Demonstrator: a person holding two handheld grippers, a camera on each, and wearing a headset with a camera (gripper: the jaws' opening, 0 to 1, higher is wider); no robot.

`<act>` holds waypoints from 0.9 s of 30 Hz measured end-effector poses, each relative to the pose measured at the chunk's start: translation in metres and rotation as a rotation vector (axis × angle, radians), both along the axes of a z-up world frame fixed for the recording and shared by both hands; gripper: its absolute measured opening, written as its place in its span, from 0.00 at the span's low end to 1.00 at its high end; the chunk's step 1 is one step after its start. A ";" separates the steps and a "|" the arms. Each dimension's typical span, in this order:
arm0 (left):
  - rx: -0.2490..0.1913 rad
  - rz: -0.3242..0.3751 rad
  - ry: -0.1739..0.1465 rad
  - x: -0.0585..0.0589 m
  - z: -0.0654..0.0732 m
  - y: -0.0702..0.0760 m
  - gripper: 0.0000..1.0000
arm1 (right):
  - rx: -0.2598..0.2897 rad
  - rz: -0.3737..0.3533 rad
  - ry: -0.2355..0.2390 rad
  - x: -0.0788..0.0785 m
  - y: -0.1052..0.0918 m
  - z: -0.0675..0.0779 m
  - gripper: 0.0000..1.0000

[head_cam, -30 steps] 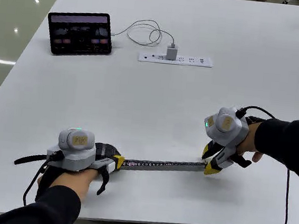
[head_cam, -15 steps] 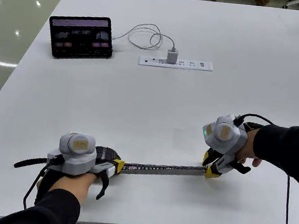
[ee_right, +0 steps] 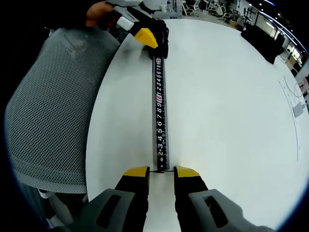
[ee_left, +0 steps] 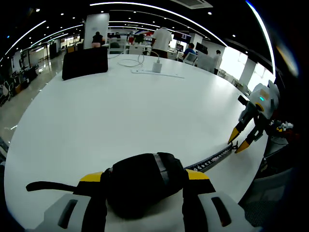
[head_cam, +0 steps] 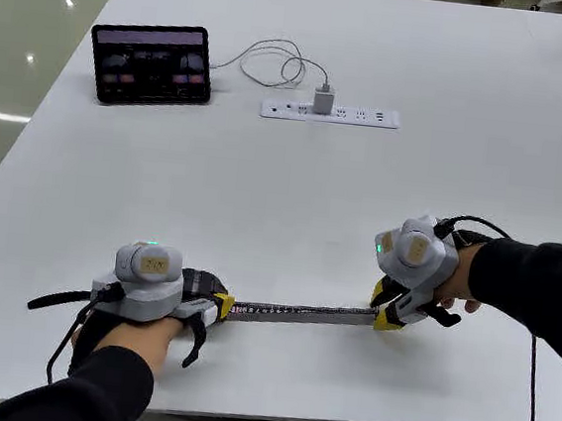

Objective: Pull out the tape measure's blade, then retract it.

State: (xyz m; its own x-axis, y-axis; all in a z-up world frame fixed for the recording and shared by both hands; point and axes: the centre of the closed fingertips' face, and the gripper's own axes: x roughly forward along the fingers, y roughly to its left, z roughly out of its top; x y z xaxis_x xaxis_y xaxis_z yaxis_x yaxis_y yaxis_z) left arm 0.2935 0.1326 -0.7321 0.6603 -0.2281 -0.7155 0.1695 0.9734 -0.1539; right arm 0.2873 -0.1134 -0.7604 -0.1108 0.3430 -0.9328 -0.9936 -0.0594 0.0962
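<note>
My left gripper [head_cam: 220,307] was clamped around the black round tape measure case [ee_left: 145,186], which sat on the white tabletop [head_cam: 262,199] near its front edge. From the case the dark blade with pale numbers [ee_right: 161,116] lay flat along the tabletop, drawn out to my right gripper [ee_right: 155,171] — its yellow-tipped jaws pinched the blade's end between them. The two grippers were well apart.
</note>
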 end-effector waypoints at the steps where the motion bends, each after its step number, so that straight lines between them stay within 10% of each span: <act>1: -0.001 0.000 0.001 0.000 0.000 0.000 0.59 | 0.005 0.012 -0.007 0.000 0.001 -0.001 0.15; 27: -0.002 -0.001 0.002 0.000 0.000 0.000 0.59 | 0.028 -0.045 -0.017 0.002 0.012 0.000 0.14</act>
State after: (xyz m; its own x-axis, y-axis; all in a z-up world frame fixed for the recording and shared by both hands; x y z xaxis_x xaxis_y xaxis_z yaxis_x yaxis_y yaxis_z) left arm 0.2935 0.1330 -0.7323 0.6584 -0.2300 -0.7167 0.1698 0.9730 -0.1563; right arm 0.2892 -0.1011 -0.7609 -0.0791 0.3736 -0.9242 -0.9968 -0.0169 0.0785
